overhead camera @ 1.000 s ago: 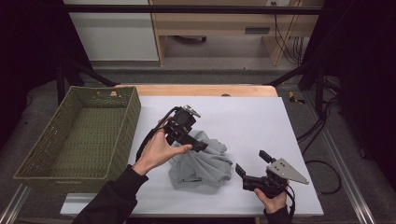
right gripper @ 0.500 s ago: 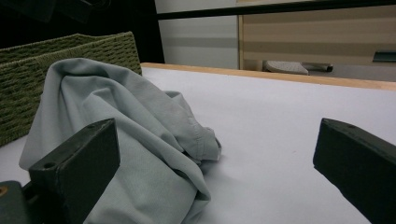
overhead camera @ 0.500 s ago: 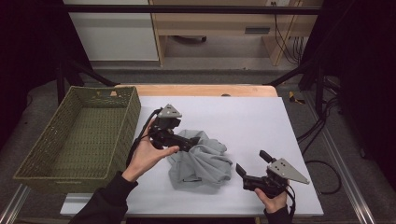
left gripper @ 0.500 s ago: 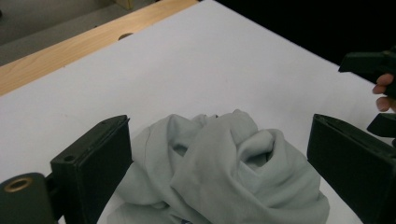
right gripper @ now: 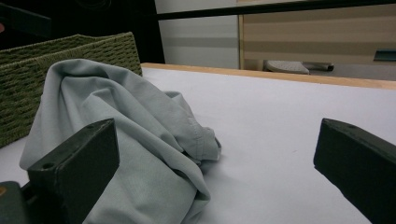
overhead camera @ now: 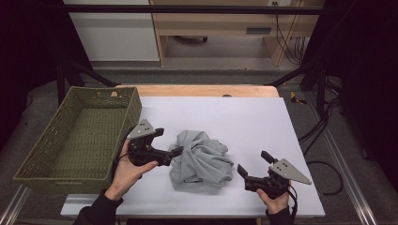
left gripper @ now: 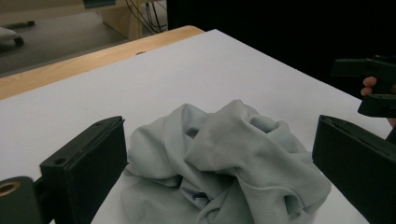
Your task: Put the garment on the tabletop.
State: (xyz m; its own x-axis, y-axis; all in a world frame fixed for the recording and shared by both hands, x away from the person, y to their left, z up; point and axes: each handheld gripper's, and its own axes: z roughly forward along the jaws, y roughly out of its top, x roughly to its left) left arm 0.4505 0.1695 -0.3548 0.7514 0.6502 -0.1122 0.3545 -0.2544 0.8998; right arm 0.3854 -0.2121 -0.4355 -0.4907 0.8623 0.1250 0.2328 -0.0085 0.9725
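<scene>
The grey cloth (overhead camera: pixel 201 161) lies crumpled in a loose heap on the white bench (overhead camera: pixel 244 122), a little toward the person's side of the middle, and everything else is placed from it here.

From the high view, the left tool (overhead camera: pixel 168 142) sits just to the left of the cloth, held in the person's left hand (overhead camera: pixel 126 169), with one jaw tip at the cloth's left edge and the other raised clear of it. The right tool (overhead camera: pixel 256 163) lies to the right of the cloth and nearer the person, apart from the fabric, held by the right hand (overhead camera: pixel 276 200). The green woven basket (overhead camera: pixel 42 161) stands farther left of the cloth, beyond the left tool, with its near end over the bench's left edge.

The left gripper view adds what the high view blurs: the folds of the cloth (left gripper: pixel 224 163) rise between two widely parted black jaws, neither pressing the fabric, so this tool is released. A small dark spot shows low in the folds; what it is cannot be told. The right tool (left gripper: pixel 373 86) appears beyond the cloth at the far right.

The right gripper view shows a stitched hem on the cloth (right gripper: pixel 121 135), the basket (right gripper: pixel 70 51) behind it, and its own jaws spread wide over bare bench, released too.
</scene>
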